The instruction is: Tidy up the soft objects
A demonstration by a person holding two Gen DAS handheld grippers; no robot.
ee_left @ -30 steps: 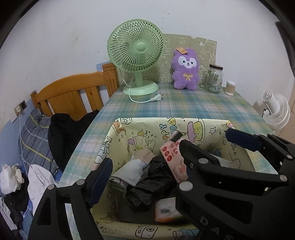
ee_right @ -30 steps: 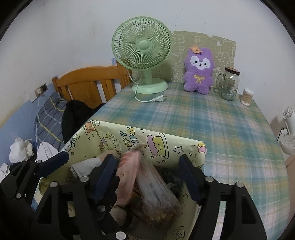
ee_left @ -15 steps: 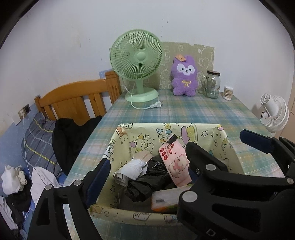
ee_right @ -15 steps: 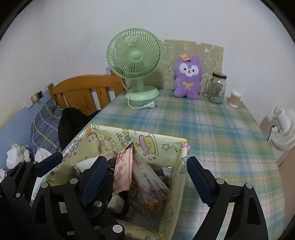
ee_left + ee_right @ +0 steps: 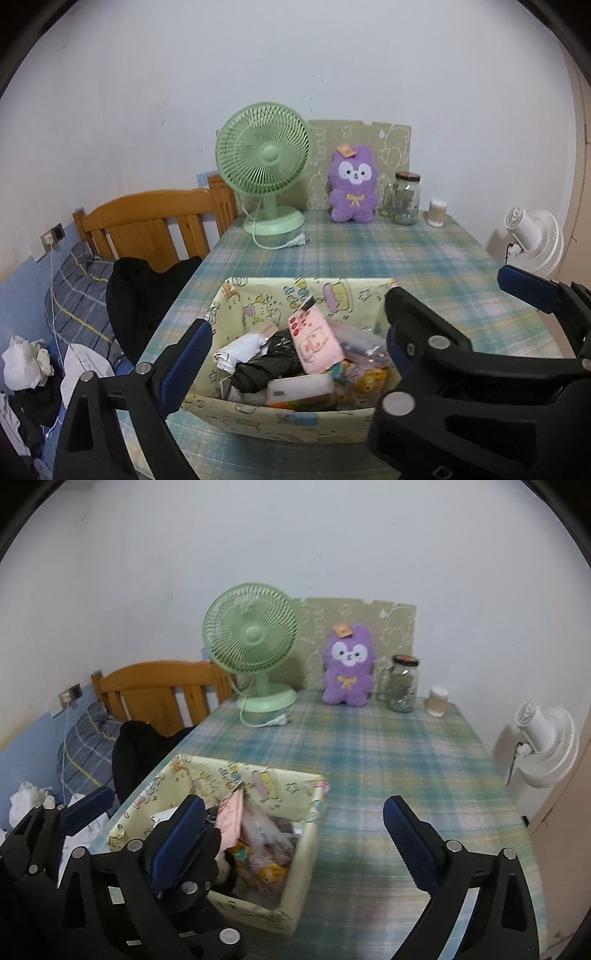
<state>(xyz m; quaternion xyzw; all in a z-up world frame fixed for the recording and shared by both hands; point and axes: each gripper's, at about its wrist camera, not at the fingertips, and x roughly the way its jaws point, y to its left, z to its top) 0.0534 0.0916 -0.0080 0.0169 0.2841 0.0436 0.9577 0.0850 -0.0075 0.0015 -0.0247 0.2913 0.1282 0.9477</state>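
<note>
1. Left wrist view: your left gripper (image 5: 291, 350) has its blue-padded fingers (image 5: 186, 356) spread wide with nothing between them, hanging above the near end of the yellow cartoon-print box (image 5: 295, 415).
2. Right wrist view: your right gripper (image 5: 291, 834) is just as wide apart and empty; its left finger sits over the box's contents, its right finger over bare plaid tablecloth (image 5: 388, 760).
3. Inside the box you have a pink pouch (image 5: 316, 343) leaning on top, a black bundle (image 5: 267, 367) and a pale rolled cloth (image 5: 240, 349) to its left, and a clear crinkly packet (image 5: 364, 349) to its right (a flat white-and-orange pack, possibly tissues, lies at the near wall).
4. The purple plush (image 5: 352, 184) stands upright at the far edge of the table, well apart from the box, between the green fan (image 5: 264, 162) and the glass jar (image 5: 404, 197).
5. Beyond the jar stands a small cotton-swab tub (image 5: 437, 212); a wooden headboard (image 5: 155, 218) shows at left.
</note>
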